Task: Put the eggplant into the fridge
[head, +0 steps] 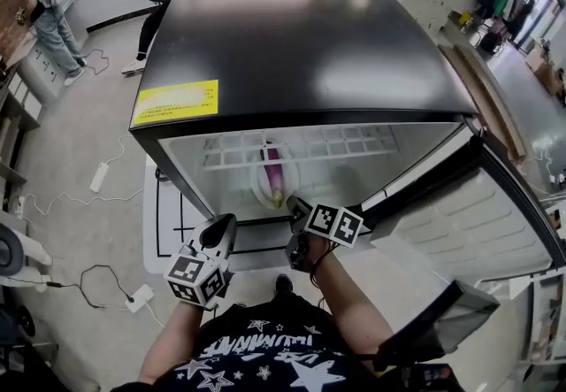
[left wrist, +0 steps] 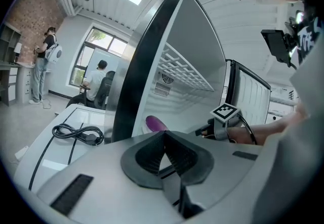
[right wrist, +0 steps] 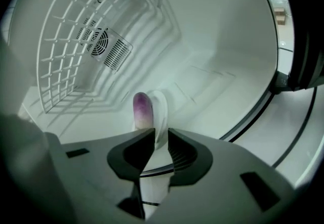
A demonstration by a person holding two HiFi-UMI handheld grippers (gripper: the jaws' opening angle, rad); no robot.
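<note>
A purple eggplant (head: 274, 171) (right wrist: 143, 109) lies on a white plate (head: 260, 188) (right wrist: 161, 109) on the floor of the open black fridge (head: 292, 45). My right gripper (head: 297, 203) (right wrist: 156, 138) reaches into the fridge's opening and is shut on the plate's near rim, which sits between its jaws. My left gripper (head: 218, 228) (left wrist: 163, 139) hangs just outside the fridge's front left corner, shut and empty. From the left gripper view the eggplant's tip (left wrist: 156, 123) shows inside the fridge.
The fridge door (head: 482, 222) stands open to the right. A white wire shelf (head: 301, 147) (right wrist: 76, 41) sits above the plate. A power strip (head: 99, 176) and cables (left wrist: 76, 133) lie on the floor at left. People are at the back of the room.
</note>
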